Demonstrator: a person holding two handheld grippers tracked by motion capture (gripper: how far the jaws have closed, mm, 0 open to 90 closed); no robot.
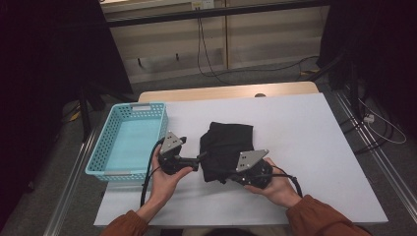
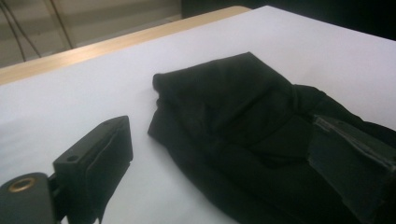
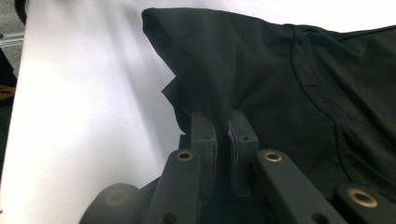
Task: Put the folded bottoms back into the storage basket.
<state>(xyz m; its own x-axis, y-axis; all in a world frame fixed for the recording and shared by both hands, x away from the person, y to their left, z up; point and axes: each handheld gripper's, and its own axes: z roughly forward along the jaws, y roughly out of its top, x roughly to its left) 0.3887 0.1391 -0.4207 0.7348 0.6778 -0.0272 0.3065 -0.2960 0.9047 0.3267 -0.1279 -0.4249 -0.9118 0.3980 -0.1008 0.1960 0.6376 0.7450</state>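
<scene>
My right claw point(image 3: 223, 133) has its jaws pressed together on a pinch of the cloth point(image 3: 289, 93), and the fabric rises from between the pads into a raised, tented fold just ahead of them. From there the cloth spreads away to the right of this claw, black, soft and matte, with a stitched seam curving across it and a few loose creases.

My left claw point(image 2: 224, 158) stands spread wide. One jaw sits over bare white table point(image 2: 84, 93) on the near side; the other jaw is at or over the cloth's edge, though I cannot tell whether it touches. The cloth lies between and ahead of these jaws as a rumpled, folded heap with a rounded corner nearest the open side.

From above, I see the cloth point(image 1: 226, 147) bunched into a rough dark block, between my left claw point(image 1: 199, 158) and right claw point(image 1: 227, 176). A blue basket point(image 1: 105, 152) sits just beyond my left hand point(image 1: 164, 174), well apart from the cloth.
</scene>
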